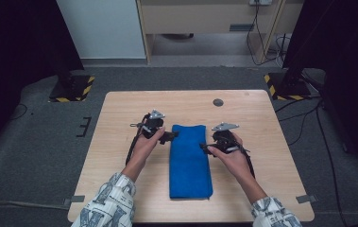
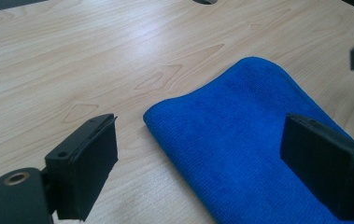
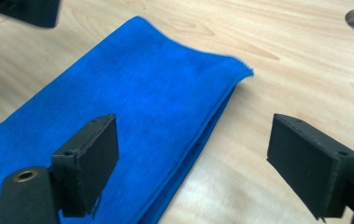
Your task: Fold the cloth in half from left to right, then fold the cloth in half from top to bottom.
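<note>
Left hand-held gripper (image 1: 167, 137) and right hand-held gripper (image 1: 206, 148) — both released — flank the folded blue cloth (image 1: 189, 160).

High view looks down from above; both gripper views skim close, sharing the blue cloth (image 1: 190, 161).

- From above you see the wooden table (image 1: 242, 109) evenly and softly lit, while both upper corners of the room sink into near black.
- That picture is slightly soft and grainy.
- In your left gripper's camera, pale glare washes the tabletop's far part.
- Close up, the blue cloth (image 3: 132, 107) looks sharp; the nearest jaws blur slightly.
</note>
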A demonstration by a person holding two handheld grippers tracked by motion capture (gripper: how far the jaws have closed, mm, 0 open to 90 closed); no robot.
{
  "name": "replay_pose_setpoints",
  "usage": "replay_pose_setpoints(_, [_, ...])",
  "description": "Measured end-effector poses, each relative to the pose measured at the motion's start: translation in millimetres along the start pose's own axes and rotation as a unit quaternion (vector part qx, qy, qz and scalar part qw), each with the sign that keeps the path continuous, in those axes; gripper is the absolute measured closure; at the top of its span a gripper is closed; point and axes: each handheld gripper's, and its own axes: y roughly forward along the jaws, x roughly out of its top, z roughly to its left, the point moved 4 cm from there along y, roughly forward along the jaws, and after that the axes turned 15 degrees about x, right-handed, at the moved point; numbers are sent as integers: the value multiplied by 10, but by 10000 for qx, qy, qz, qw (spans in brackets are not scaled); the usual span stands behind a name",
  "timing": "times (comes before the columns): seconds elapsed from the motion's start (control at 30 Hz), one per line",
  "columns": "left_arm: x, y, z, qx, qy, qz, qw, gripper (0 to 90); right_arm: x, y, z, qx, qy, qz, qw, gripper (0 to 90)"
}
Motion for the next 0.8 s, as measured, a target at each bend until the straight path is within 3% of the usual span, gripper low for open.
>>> replay_pose_setpoints(0.27, [-31,70,71,15,-124,89,9999,112,195,147,-232,-53,106,-5,9999,232])
replay_pose_setpoints(0.3, [-36,130,88,82,-121,141,9998,113,244,214,-312,-24,129,2,9999,260])
replay_pose_setpoints(0.43, [-41,238,86,113,-226,171,9995,128,303,303,-408,-21,176,8,9998,335])
replay_pose_setpoints(0.6, [-76,282,41,112,-169,343,9992,185,328,348,-432,36,235,56,9997,409])
replay_pose_setpoints(0.8, [-41,266,9,126,-205,264,9994,288,340,347,-439,9,215,33,9998,499])
